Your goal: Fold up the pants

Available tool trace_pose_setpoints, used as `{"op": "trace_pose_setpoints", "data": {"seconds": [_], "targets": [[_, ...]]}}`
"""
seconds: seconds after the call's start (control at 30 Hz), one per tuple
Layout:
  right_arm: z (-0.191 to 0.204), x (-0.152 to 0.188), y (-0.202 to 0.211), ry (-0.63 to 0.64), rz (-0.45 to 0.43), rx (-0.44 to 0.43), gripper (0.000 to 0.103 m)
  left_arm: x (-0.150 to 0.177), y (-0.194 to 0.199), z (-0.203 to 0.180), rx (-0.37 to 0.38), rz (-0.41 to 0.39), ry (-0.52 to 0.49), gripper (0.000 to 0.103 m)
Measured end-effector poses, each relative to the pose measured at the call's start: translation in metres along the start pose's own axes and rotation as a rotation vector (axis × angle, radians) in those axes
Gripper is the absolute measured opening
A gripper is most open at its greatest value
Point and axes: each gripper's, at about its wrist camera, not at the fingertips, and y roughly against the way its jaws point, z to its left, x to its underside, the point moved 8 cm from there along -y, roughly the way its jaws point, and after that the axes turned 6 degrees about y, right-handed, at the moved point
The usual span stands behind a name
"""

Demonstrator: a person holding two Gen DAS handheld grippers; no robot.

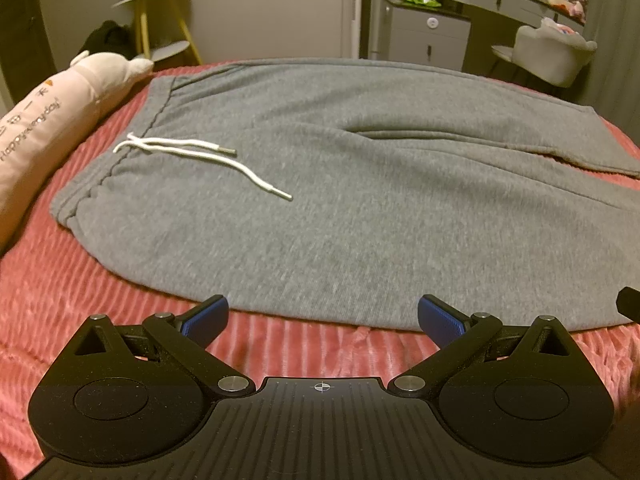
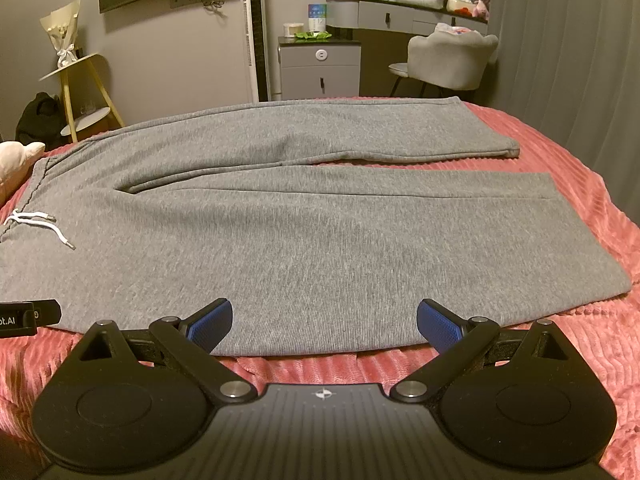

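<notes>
Grey sweatpants [image 1: 340,200] [image 2: 320,232] lie flat and unfolded on a pink ribbed bedspread [image 1: 100,312] [image 2: 580,328], waistband to the left, both legs running to the right. A white drawstring [image 1: 192,152] [image 2: 44,224] lies loose on the front near the waistband. My left gripper [image 1: 323,318] is open at the pants' near edge by the waist end, nothing between its blue pads [image 1: 208,320]. My right gripper [image 2: 324,322] is open over the near edge of the closer leg, also holding nothing. The left gripper's black body [image 2: 28,316] shows at the left of the right wrist view.
A pale plush pillow with printed text [image 1: 44,132] lies left of the waistband. Beyond the bed stand a yellow-legged side table [image 2: 84,96], a grey cabinet [image 2: 320,68], a tower fan [image 2: 256,32], a padded chair [image 2: 452,60] and a dressing table [image 2: 400,12].
</notes>
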Motion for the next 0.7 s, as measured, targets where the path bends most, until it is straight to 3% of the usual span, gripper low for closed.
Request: {"op": "trace_pose_setpoints", "data": {"seconds": [0.7], "targets": [[0.0019,0.0012,-0.0010,-0.007,0.000,-0.001,0.099,0.0013,-0.0001,0.0004,0.008,0.004,0.009,0.103]]}}
